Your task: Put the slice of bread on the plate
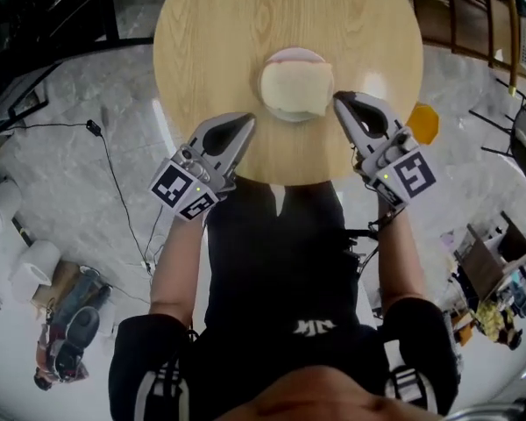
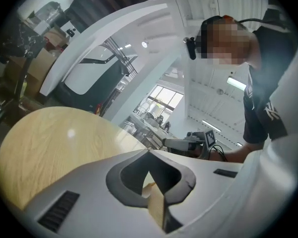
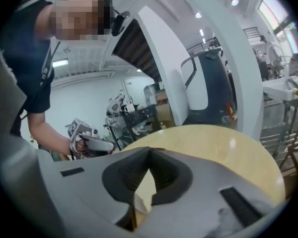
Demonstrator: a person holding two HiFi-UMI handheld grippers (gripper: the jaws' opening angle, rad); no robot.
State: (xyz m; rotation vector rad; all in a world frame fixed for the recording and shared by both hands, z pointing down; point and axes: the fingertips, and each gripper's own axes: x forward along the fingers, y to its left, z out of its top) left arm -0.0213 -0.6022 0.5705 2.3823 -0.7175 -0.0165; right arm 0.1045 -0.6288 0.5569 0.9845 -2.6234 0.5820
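Note:
A pale slice of bread (image 1: 295,88) lies on a small pink-rimmed plate (image 1: 294,54) near the front middle of the round wooden table (image 1: 210,42). My left gripper (image 1: 248,121) hovers at the table's near edge, left of the plate and apart from it, jaws together and empty. Its own view shows the tips (image 2: 149,152) meeting over the tabletop (image 2: 54,143). Just right of the bread, close to its edge, my right gripper (image 1: 337,99) is shut with nothing in it. In the right gripper view its jaws (image 3: 149,148) are closed above the table (image 3: 218,143).
An orange object (image 1: 423,123) lies on the marble floor just right of the table. A black cable (image 1: 114,182) runs across the floor at left, with paper rolls (image 1: 31,266) and a bag (image 1: 70,323) beyond. Wooden chairs (image 1: 473,16) stand at the upper right.

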